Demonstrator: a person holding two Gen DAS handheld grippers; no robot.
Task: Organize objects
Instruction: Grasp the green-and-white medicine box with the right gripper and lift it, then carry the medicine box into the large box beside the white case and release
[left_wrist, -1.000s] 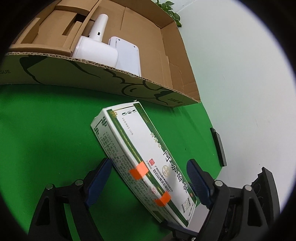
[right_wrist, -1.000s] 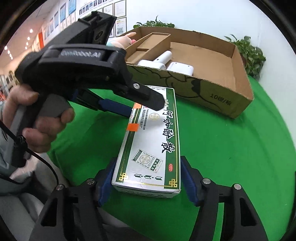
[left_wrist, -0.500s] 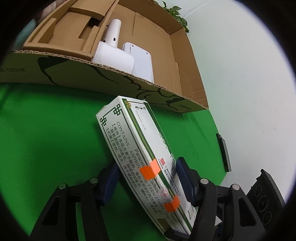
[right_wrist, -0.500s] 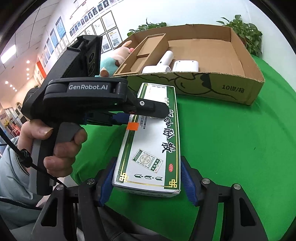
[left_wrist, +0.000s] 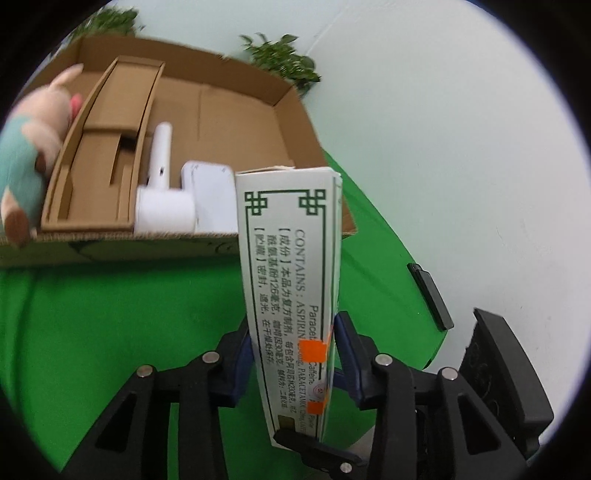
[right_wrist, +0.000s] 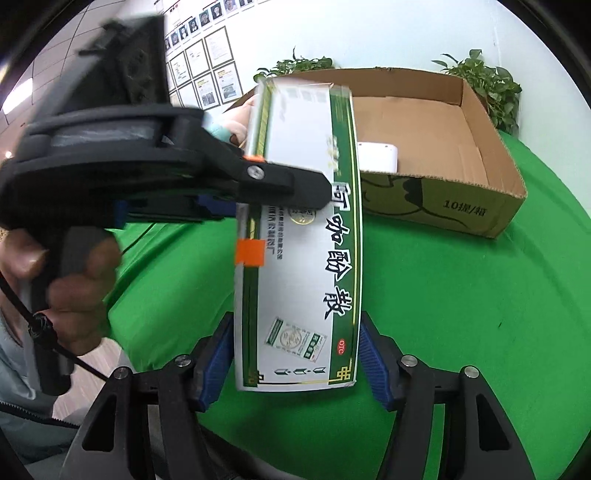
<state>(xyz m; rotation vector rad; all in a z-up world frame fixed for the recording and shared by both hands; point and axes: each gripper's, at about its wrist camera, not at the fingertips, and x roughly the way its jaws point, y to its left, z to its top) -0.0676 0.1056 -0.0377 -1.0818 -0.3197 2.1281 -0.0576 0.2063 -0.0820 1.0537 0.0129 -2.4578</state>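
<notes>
I hold a long white-and-green cardboard medicine box (right_wrist: 299, 236) printed with black Chinese characters, and both tools are on it. My right hand-held gripper (right_wrist: 295, 354) has its blue pads against the two long sides of the box at its near end, holding it across its width. My left hand-held gripper (left_wrist: 291, 354) has just been closing and now clamps the box across its thin side, about midway along, its blue pads pressed on both faces; seen from the right wrist, one black finger lies over the box's printed face. The box is lifted clear of the green-covered counter (right_wrist: 461, 314), its far end raised towards the open brown cardboard carton (right_wrist: 443, 206) that stands ahead of both tools. Two orange tape squares (left_wrist: 313, 350) mark one edge of the box.

Inside the carton, ahead of the left tool, lie a white hair-dryer-shaped plastic device (left_wrist: 162, 184) and a white rounded rectangular case (left_wrist: 212, 195), just beside each other, with a folded cardboard insert (left_wrist: 107, 147) to their left. A pink-and-teal plush toy (left_wrist: 33, 155) sits at the carton's left edge. A person's hand (right_wrist: 70, 280) grips the left tool's handle.
</notes>
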